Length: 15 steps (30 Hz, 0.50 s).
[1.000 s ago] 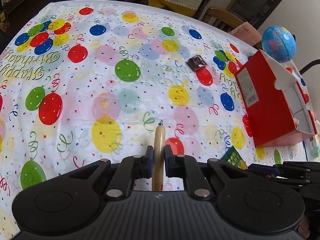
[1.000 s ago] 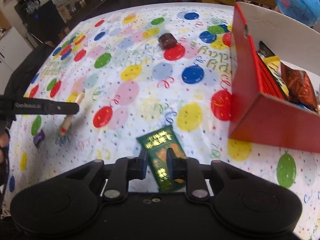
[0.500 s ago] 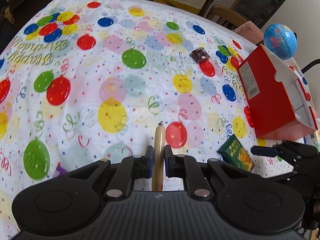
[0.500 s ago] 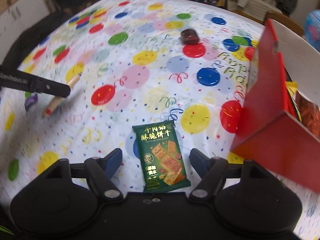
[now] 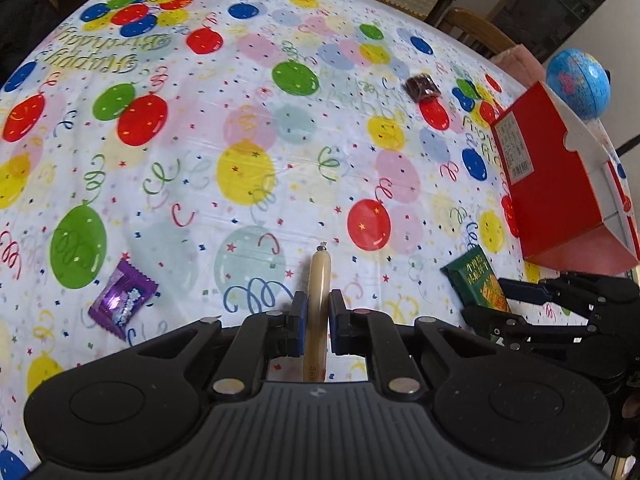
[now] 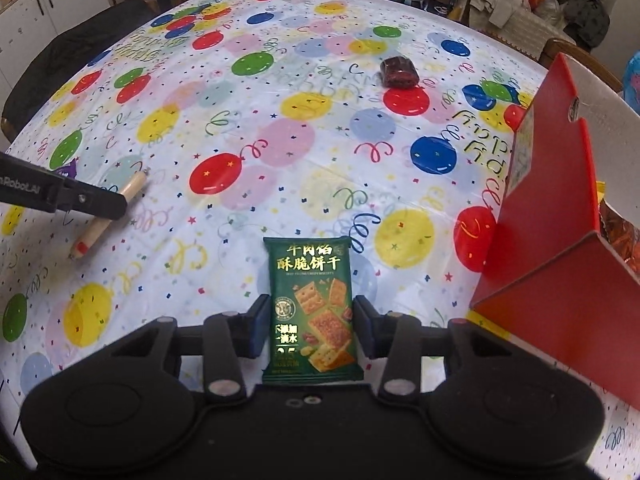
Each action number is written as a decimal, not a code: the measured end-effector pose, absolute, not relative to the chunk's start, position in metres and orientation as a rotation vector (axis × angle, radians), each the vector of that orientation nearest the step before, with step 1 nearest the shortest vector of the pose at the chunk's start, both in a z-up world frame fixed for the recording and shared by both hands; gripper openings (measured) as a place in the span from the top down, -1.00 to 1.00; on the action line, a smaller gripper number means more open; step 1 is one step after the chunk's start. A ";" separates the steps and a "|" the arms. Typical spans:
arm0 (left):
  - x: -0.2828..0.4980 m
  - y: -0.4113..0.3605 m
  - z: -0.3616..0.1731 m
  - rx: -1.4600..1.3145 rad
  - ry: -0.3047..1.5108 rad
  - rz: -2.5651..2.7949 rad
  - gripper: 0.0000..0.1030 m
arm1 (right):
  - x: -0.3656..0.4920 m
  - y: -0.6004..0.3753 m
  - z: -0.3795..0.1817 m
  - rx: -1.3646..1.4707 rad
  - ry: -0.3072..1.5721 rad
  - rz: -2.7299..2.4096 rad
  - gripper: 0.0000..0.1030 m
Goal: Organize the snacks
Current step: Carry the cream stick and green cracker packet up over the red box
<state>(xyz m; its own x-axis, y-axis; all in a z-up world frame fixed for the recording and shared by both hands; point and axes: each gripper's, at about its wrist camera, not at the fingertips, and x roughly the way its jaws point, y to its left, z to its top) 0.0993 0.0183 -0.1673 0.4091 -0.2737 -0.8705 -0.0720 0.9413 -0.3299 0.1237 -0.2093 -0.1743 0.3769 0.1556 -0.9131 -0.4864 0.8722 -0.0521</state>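
Your surface point(image 5: 248, 128), covered in a balloon-print birthday cloth, filled most of both views. The red box point(image 5: 552, 184) stood at the right edge of the left wrist view, and in the right wrist view the same red box point(image 6: 560, 240) rose along the right side with foil snack bags showing inside its open top at the far right. A blue globe point(image 5: 578, 84) sat in the upper right of the left wrist view, just behind the box.

Your right hand-held gripper point(image 6: 310, 330) sat at the bottom centre of its view with its fingers apart, one on each side of the green cracker packet point(image 6: 310, 308), which lay flat on the cloth. A narrow gap showed on each side, so the fingers were not pressing it. In the left wrist view the green cracker packet point(image 5: 476, 280) appeared at lower right, just below the box.

Your left hand-held gripper point(image 5: 318, 320) was clamped on the sausage stick point(image 5: 319, 280), which pointed up the frame from between the fingers. In the right wrist view the sausage stick point(image 6: 132, 186) showed at centre left, angled.

A purple candy wrapper point(image 5: 120, 300) lay at lower left of the left wrist view. A dark wrapped snack point(image 6: 398, 73) rested in the upper right part of the right wrist view, well apart from everything else.
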 end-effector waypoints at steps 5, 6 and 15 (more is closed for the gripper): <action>0.091 0.029 -0.155 -0.353 1.119 -0.081 0.80 | 0.122 -0.215 -0.165 -0.269 1.101 0.403 0.19; 0.089 0.031 -0.153 -0.355 1.114 -0.069 0.80 | 0.122 -0.216 -0.162 -0.243 1.100 0.404 0.19; 0.097 0.018 -0.111 -0.331 1.020 -0.066 0.80 | 0.123 -0.234 -0.107 -0.149 0.970 0.405 0.19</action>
<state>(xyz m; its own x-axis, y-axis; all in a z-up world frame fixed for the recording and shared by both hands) 0.0967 0.0182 -0.1115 0.5256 -0.2073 -0.8251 -0.0995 0.9482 -0.3016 0.1229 -0.2338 -0.1068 0.4980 0.2673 -0.8250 -0.3984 0.9155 0.0561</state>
